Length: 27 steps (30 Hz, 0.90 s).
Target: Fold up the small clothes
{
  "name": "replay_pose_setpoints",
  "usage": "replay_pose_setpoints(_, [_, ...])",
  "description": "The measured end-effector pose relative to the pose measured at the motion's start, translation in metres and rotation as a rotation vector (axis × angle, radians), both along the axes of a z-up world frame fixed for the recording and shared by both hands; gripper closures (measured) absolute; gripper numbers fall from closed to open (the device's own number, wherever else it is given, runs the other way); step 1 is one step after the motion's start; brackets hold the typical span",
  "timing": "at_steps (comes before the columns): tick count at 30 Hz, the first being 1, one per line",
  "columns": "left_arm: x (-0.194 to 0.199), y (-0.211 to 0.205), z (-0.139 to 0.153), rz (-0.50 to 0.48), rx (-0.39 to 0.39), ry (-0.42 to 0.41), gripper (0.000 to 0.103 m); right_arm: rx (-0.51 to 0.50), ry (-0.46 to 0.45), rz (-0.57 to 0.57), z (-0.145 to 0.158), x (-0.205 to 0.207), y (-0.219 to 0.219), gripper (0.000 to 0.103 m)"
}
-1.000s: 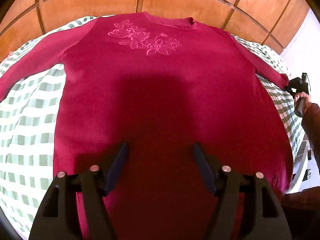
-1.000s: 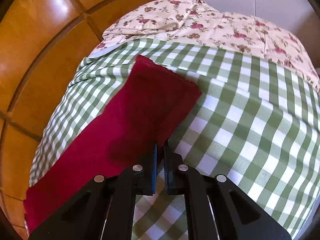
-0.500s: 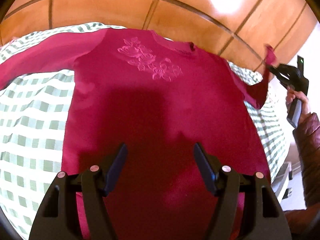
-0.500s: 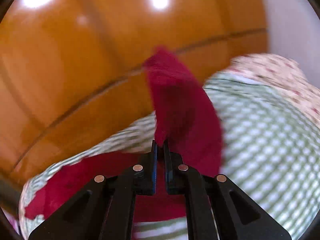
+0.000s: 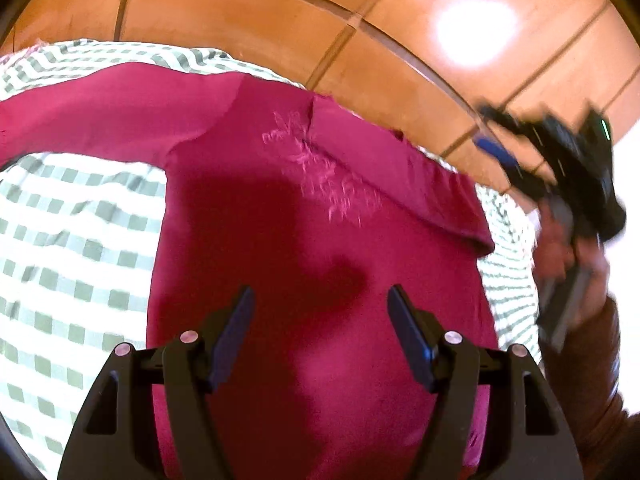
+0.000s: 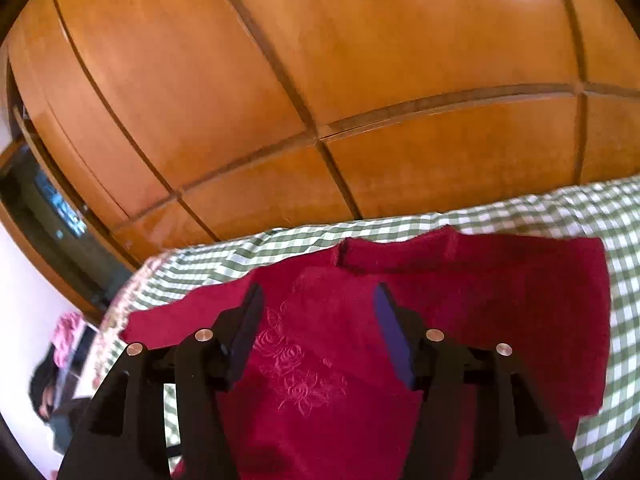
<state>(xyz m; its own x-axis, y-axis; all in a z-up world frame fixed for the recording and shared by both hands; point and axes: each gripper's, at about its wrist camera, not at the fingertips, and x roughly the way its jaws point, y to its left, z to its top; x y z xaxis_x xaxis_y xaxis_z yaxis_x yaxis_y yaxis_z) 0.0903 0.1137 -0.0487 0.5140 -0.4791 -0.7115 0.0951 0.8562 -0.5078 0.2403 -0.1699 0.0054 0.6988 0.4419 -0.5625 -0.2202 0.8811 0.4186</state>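
A crimson sweater (image 5: 320,248) with rose embroidery (image 6: 296,372) lies flat on the checked bed cover (image 5: 80,240). Its right sleeve (image 5: 400,176) is folded inward over the chest, and shows as a wide red flap (image 6: 520,300) in the right wrist view. The other sleeve (image 5: 80,120) stretches out to the left. My left gripper (image 5: 320,296) hovers open above the sweater's lower body with nothing between its fingers. My right gripper (image 6: 318,292) is above the chest, its jaws opening and empty. It also appears blurred, in a hand, at the right (image 5: 486,130).
A wooden wardrobe (image 6: 320,100) stands just behind the bed. The green-and-white cover (image 6: 624,280) reaches past the sweater on both sides, with a floral edge (image 6: 116,312) at the left. A brown sleeve (image 5: 592,380) is at the right edge.
The right gripper lifted the right sleeve's cuff, swung it over the sweater and let go; the sleeve now lies folded across the chest. The left gripper shifted slightly, staying open.
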Motion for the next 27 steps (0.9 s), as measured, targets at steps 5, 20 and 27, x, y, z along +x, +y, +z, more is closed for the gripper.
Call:
replay_pose_setpoints(5, [0.048,0.000,-0.007,0.031,-0.054,0.037,0.036,-0.005,0.037,-0.126,-0.014,-0.044,-0.065,0.047])
replay_pose_setpoints(20, [0.178,-0.054,-0.019,0.002,-0.056,0.087,0.096,0.078,0.233,-0.408,-0.100,-0.118,-0.182,0.047])
replay_pose_setpoints(27, [0.132,-0.031,0.024,0.016,-0.069,-0.077,0.096,0.080,0.101,-0.349,-0.066,-0.082,-0.157,0.047])
